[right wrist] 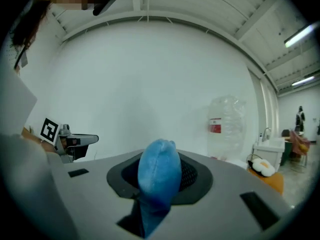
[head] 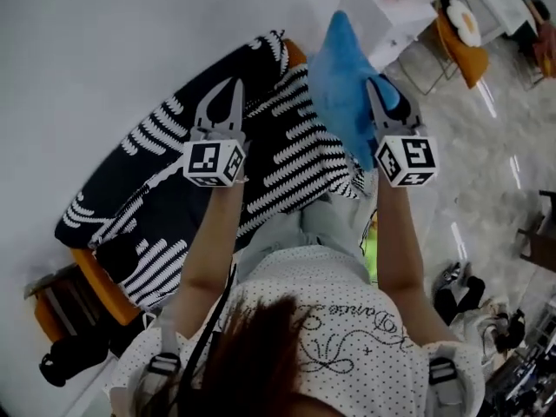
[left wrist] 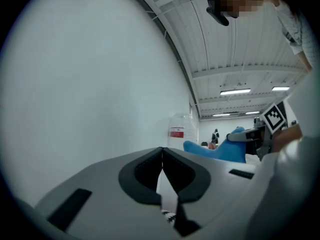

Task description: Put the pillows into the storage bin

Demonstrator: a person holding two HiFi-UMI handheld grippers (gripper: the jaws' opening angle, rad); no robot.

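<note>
my right gripper (head: 375,89) is squeezing a soft, plush blue pillow (head: 339,68); my left gripper (head: 233,89) is hanging closed over a black-and-white striped pillow (head: 295,163).

Your head camera looks steeply down from above your shoulders, near enough that your shirt (head: 347,320) fills the bottom of its frame, and it takes in the left hand-held gripper (head: 236,89) and the right hand-held gripper (head: 375,92) from behind. Each gripper camera sits right behind its own jaws and looks along them, tilted up towards the white wall (left wrist: 100,84) and the ceiling (left wrist: 240,49). All three views share the blue pillow (head: 343,68), and each gripper camera catches the other hand-held gripper near its frame's edge.
</note>
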